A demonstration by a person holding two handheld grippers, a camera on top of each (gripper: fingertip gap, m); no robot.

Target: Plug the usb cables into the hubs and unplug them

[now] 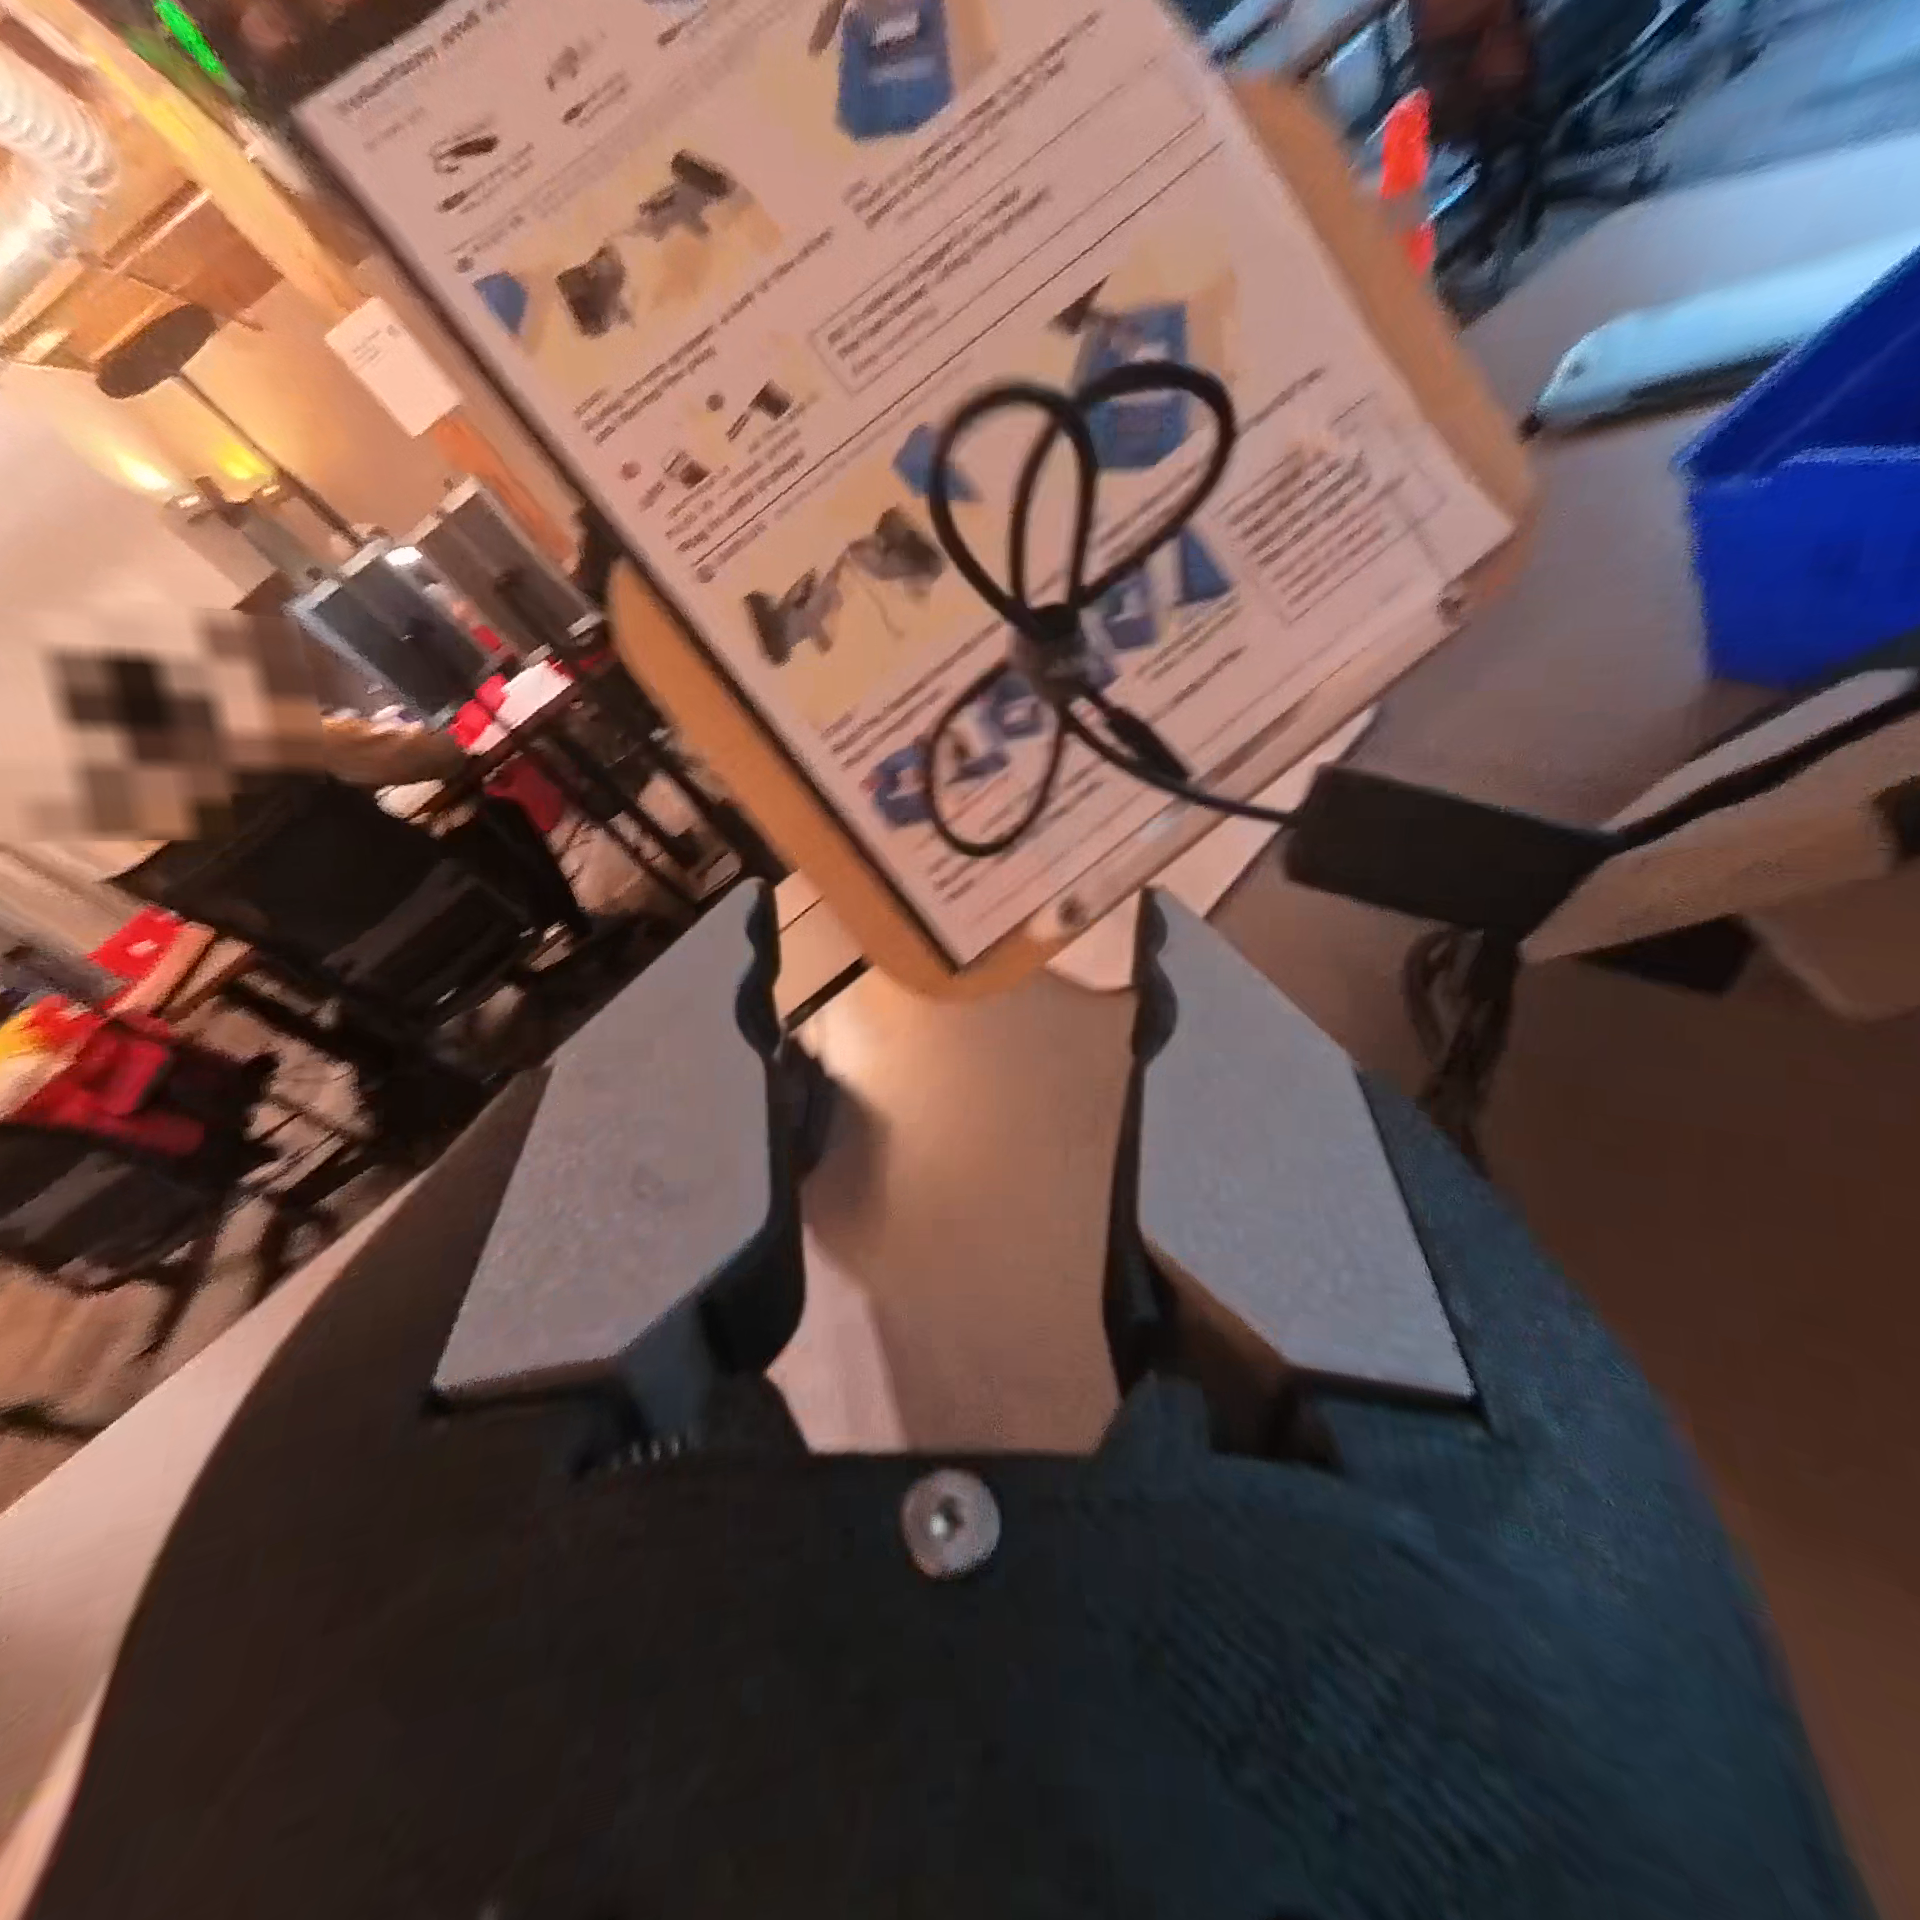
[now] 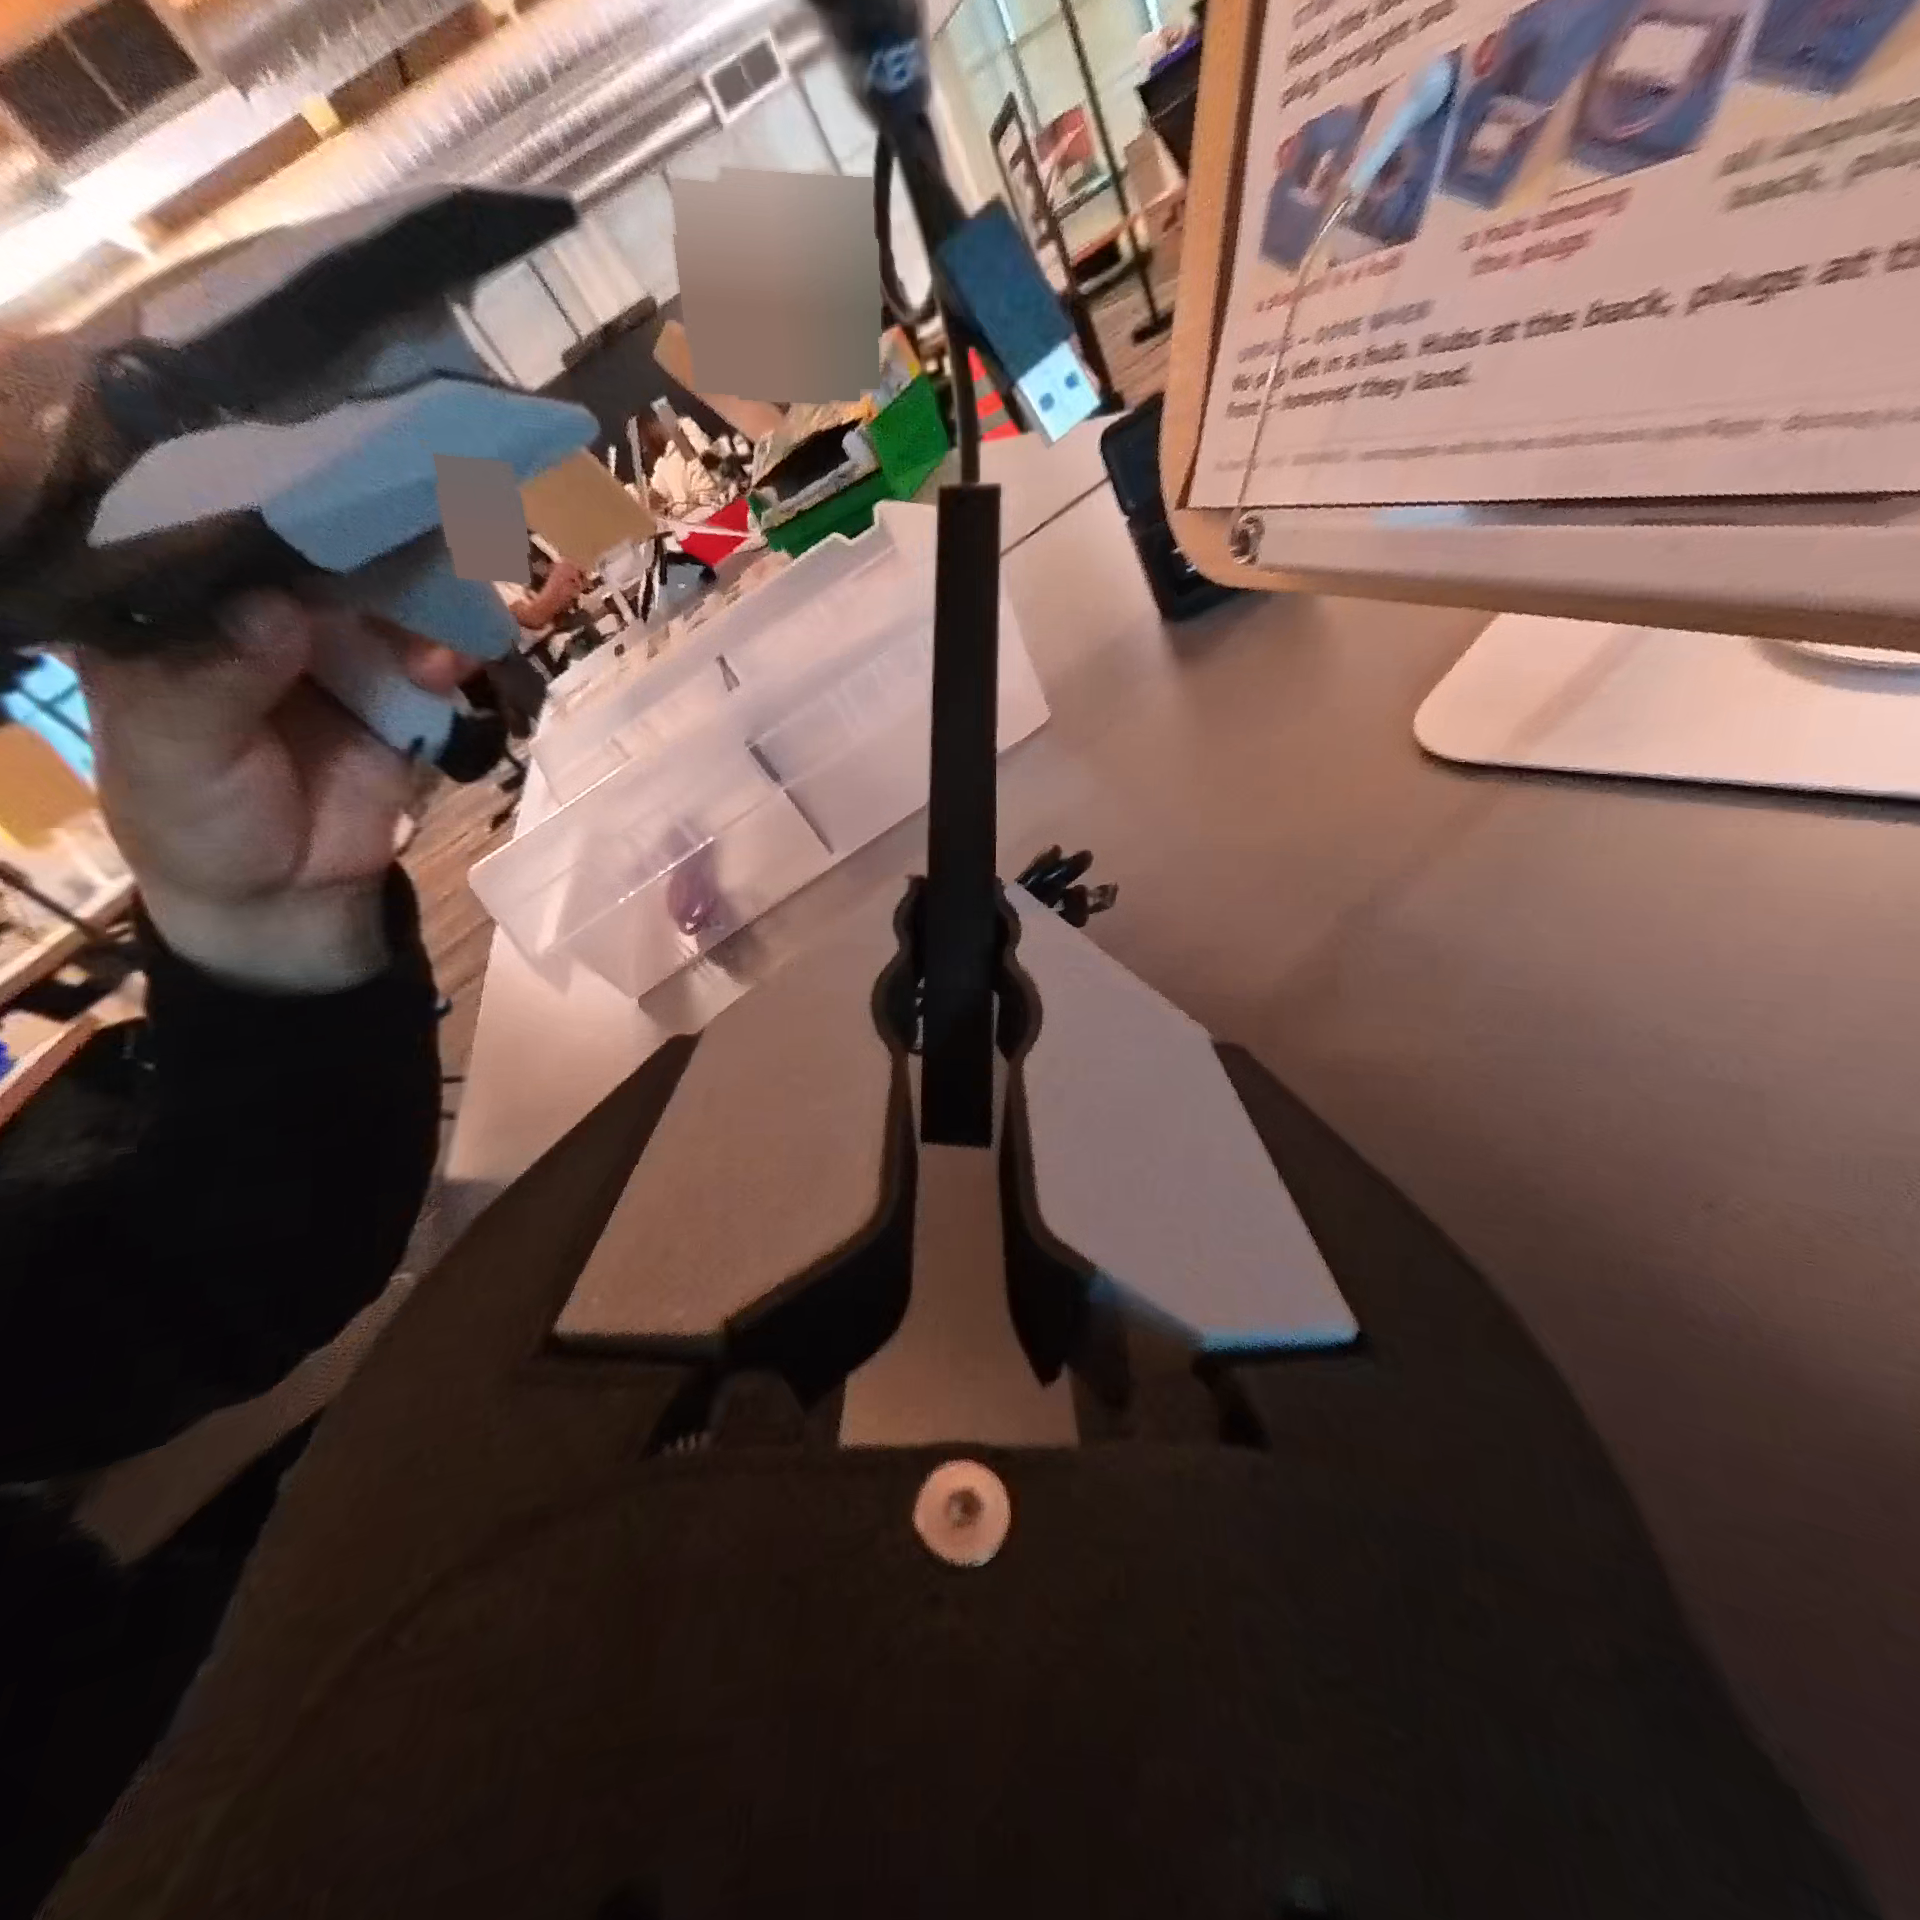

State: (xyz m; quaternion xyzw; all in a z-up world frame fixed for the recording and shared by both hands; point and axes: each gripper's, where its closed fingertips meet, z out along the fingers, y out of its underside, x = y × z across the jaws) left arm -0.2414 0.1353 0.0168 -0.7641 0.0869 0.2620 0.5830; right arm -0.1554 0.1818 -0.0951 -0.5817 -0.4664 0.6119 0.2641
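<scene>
— Two tools on our list. Right tool [image 2: 958,971]: fingers pressed together on a slim black hub [image 2: 961,790], held upright above the bench [image 2: 1558,1039]. Left tool [image 1: 951,1049]: fingers apart, nothing between them.

— And the cables?

— One USB plug [image 2: 1023,332], blue-bodied with a bare metal tip, hangs just above the hub's far end on the hub's own lead; it isn't seated anywhere. One coiled black cable [image 1: 1049,582] dangles in front of the instruction board [image 1: 790,312] in the left wrist view, its lead running down to the dark block [image 1: 1444,852] that the other tool grips.

— Risks, as we judge them?

— Several. Our left tool is empty and well apart from the coil, so nothing steadies a plug yet. The hub is clamped only near its lower end; pushing a plug in off-axis could lever it out of the grip. The loose coil could snag a finger.
</scene>
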